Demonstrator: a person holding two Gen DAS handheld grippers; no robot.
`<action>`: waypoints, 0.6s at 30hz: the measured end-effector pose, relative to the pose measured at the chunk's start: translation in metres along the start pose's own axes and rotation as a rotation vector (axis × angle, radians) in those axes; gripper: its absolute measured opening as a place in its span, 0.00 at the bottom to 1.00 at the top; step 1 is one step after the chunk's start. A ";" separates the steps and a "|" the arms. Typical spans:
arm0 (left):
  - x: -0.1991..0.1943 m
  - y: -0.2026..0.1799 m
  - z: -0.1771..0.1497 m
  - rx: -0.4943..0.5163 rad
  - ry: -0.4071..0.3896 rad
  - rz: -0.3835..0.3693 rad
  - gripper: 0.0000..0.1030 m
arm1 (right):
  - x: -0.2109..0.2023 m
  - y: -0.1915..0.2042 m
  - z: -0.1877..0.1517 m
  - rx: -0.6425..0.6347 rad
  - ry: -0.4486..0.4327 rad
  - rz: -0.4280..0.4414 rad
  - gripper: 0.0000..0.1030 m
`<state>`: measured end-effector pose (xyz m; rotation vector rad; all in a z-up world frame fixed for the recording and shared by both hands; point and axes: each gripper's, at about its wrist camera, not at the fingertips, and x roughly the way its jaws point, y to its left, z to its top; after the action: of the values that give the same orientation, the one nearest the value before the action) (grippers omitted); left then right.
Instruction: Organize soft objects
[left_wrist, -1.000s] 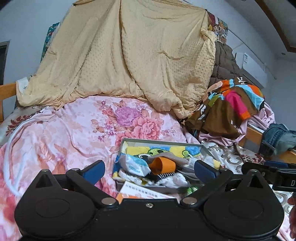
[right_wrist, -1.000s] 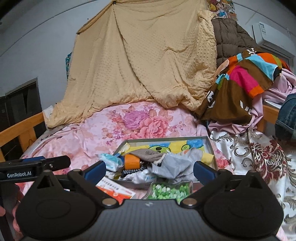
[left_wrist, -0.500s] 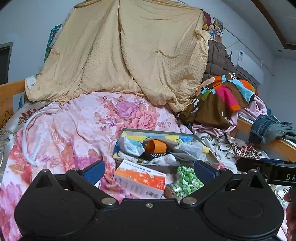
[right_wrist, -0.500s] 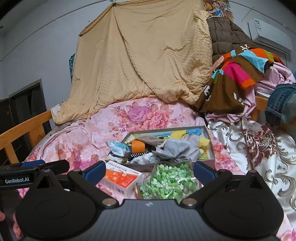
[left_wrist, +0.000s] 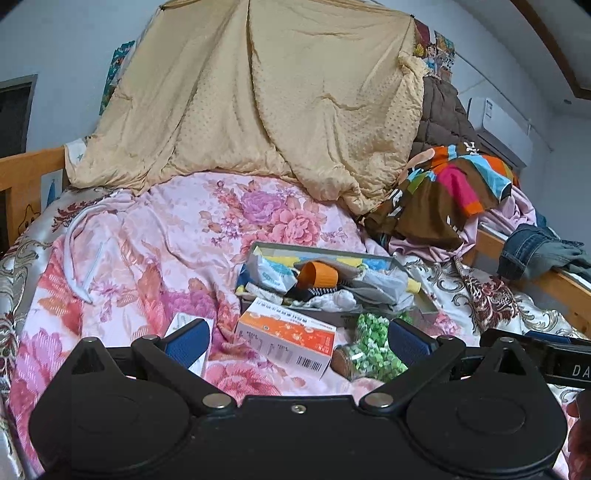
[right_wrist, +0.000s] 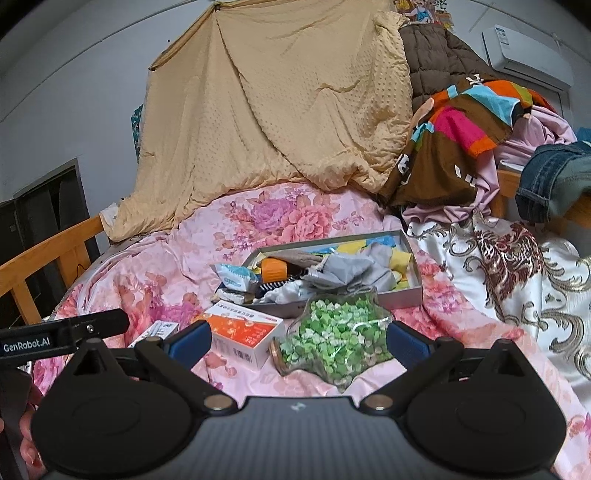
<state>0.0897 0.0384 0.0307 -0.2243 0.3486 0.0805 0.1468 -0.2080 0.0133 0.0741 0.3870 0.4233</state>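
Observation:
A shallow grey tray lies on the pink floral bedspread, heaped with soft items: a grey cloth, a white cloth, a blue-and-white packet and an orange cup. In front of it sit an orange-and-white box and a glass jar of green pieces. My left gripper and right gripper both hang open just short of these, holding nothing.
A tan quilt drapes the back wall. Striped and brown clothes and jeans pile at the right by a wooden rail. A small white pack lies near the left fingertip.
Both grippers have drawn back and up from the tray, so the orange box, the jar of green pieces and a small white pack have come into view in front of it. Both stay open.

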 end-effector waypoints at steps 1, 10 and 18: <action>-0.001 0.000 -0.002 -0.001 0.005 0.001 0.99 | -0.001 0.000 -0.001 0.001 0.002 -0.001 1.00; -0.005 -0.003 -0.012 0.013 0.035 0.006 0.99 | -0.007 -0.003 -0.012 0.022 0.009 -0.018 1.00; -0.005 -0.003 -0.025 0.001 0.092 0.031 0.99 | -0.008 -0.001 -0.022 0.009 0.028 -0.023 1.00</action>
<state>0.0769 0.0296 0.0106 -0.2217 0.4434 0.1006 0.1320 -0.2124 -0.0046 0.0724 0.4171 0.4007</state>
